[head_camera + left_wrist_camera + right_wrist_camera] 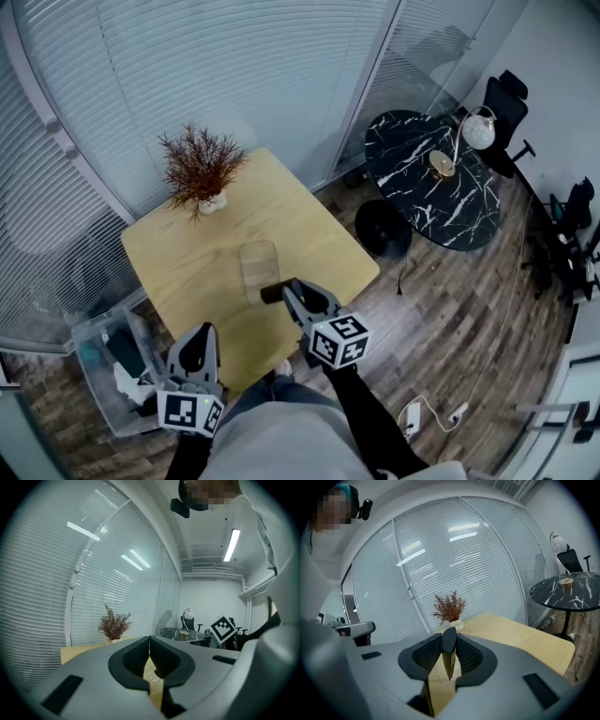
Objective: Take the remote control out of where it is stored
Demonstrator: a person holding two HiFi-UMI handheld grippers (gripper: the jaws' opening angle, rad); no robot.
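Right gripper (284,292) tight on slim black remote control (448,642); left gripper (149,644) clenched, empty.

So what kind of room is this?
Probably an office meeting room: long white blinds, black office chairs, and a black marble-look table beside the wooden table.
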